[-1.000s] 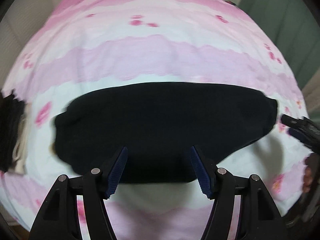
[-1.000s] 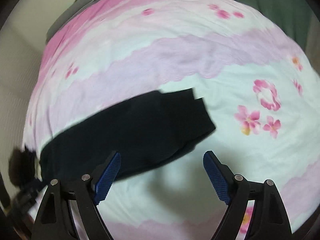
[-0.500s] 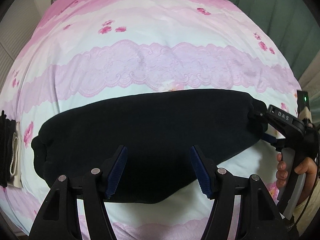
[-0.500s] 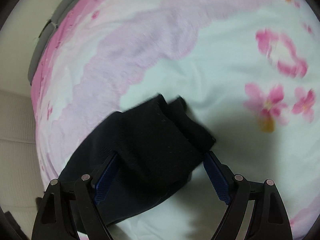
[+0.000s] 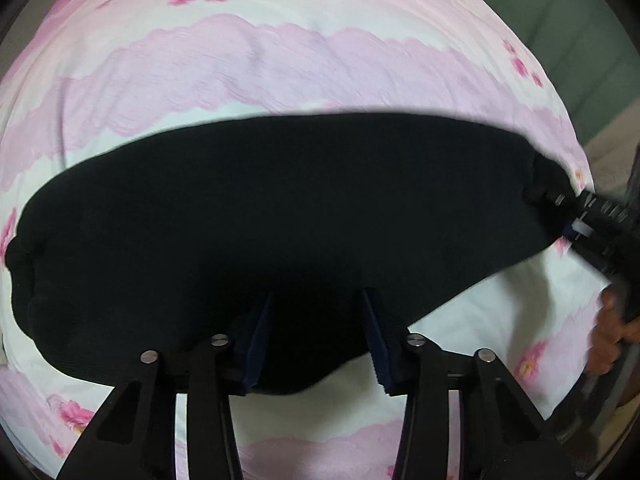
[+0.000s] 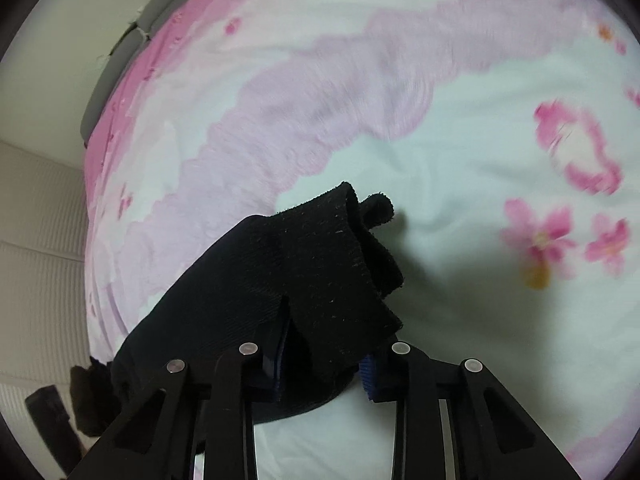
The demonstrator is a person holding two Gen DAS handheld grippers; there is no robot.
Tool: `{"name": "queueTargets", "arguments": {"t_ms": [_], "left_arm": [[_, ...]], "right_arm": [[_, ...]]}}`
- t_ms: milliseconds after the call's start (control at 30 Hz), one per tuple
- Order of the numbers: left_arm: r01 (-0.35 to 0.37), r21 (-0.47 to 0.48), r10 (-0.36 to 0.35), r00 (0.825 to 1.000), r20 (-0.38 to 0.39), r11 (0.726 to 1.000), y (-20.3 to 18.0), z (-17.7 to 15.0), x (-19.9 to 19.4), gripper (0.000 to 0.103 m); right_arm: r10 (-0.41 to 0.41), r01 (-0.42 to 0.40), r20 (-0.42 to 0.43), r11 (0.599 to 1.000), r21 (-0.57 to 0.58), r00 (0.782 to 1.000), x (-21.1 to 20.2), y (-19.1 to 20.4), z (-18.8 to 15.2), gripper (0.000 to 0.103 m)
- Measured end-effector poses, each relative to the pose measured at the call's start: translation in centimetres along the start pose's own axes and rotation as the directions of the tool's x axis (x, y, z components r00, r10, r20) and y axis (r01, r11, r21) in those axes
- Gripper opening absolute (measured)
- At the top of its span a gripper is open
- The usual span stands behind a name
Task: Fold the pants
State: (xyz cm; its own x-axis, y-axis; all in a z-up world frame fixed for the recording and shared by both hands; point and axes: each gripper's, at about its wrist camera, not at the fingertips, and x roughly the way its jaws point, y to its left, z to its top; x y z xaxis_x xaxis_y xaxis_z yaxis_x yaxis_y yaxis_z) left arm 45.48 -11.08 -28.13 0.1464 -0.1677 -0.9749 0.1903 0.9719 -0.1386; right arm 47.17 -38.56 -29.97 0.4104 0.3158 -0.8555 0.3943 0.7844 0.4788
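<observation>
The black pants [image 5: 280,216] lie folded lengthwise across the pink flowered bed cover [image 5: 280,52]. My left gripper [image 5: 316,344] has its blue pads on either side of the pants' near edge, with cloth between them. My right gripper [image 6: 324,364] is closed on the cuff end of the pants [image 6: 312,264], which bunches up over its fingers. The right gripper also shows in the left wrist view [image 5: 580,216] at the pants' right end, held by a hand [image 5: 612,340].
The bed cover [image 6: 460,184] spreads all around the pants. A cream wall panel [image 6: 36,248] runs along the bed's left side. A green curtain [image 5: 580,20] hangs at the far right. A dark object [image 6: 52,420] lies at the lower left.
Both grippers have moved in onto the pants and narrowed. The right gripper has closed on the cuff end; the left now has the near edge between its pads.
</observation>
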Motion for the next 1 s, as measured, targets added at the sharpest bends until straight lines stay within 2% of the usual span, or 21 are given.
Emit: {"name": "queueTargets", "arguments": {"t_ms": [133,267,367,400,467,567,667,867,933,1000], "left_arm": [[-0.012,0.026,0.012,1.000,-0.009,1.000,-0.3,-0.8,1.4,0.043],[-0.037,0.054,0.037,0.999,-0.004,0.998,-0.8,-0.9,2.3,0.043],[-0.023,0.049,0.024,0.999,-0.025,0.999,-0.6,-0.5,1.9,0.042],[-0.007,0.040,0.008,1.000,-0.020,0.999,-0.4,-0.2,1.3,0.037],[0.056,0.037,-0.057,0.998,0.039,0.998,0.0,0.5,-1.0,0.030],[0.071,0.053,-0.077,0.990,0.116,0.996,0.8,2.4,-3.2,0.014],[0.079,0.056,-0.086,0.986,0.143,0.995,1.9,4.7,-3.4,0.013],[0.103,0.011,-0.104,0.992,0.074,0.995,4.3,7.8,-0.1,0.011],[0.097,0.018,-0.097,0.994,0.051,0.995,4.1,8.1,0.7,0.011],[0.091,0.018,-0.092,0.994,0.055,0.996,3.9,7.5,-0.3,0.011]], "right_arm": [[0.001,0.003,0.046,0.995,-0.099,0.999,-2.9,2.1,-0.1,0.028],[0.026,-0.022,0.040,0.995,-0.099,0.999,-3.9,3.2,0.5,0.028],[0.016,-0.010,0.044,0.991,-0.131,0.999,-4.4,3.9,0.3,0.028],[0.008,-0.002,0.046,0.990,-0.140,0.999,-4.6,4.2,0.2,0.028],[-0.013,0.021,0.054,0.988,-0.154,0.998,-4.9,4.7,0.1,0.028],[-0.012,0.024,0.073,0.985,-0.173,0.997,-6.1,5.2,0.0,0.028],[-0.005,0.020,0.082,0.982,-0.187,0.997,-7.0,5.8,-0.3,0.028],[-0.006,0.038,0.122,0.964,-0.261,0.993,-8.8,8.0,-1.2,0.028],[-0.004,0.041,0.133,0.959,-0.279,0.991,-9.4,8.7,-1.5,0.028],[-0.002,0.043,0.136,0.955,-0.294,0.991,-9.7,9.5,-1.8,0.028]]}}
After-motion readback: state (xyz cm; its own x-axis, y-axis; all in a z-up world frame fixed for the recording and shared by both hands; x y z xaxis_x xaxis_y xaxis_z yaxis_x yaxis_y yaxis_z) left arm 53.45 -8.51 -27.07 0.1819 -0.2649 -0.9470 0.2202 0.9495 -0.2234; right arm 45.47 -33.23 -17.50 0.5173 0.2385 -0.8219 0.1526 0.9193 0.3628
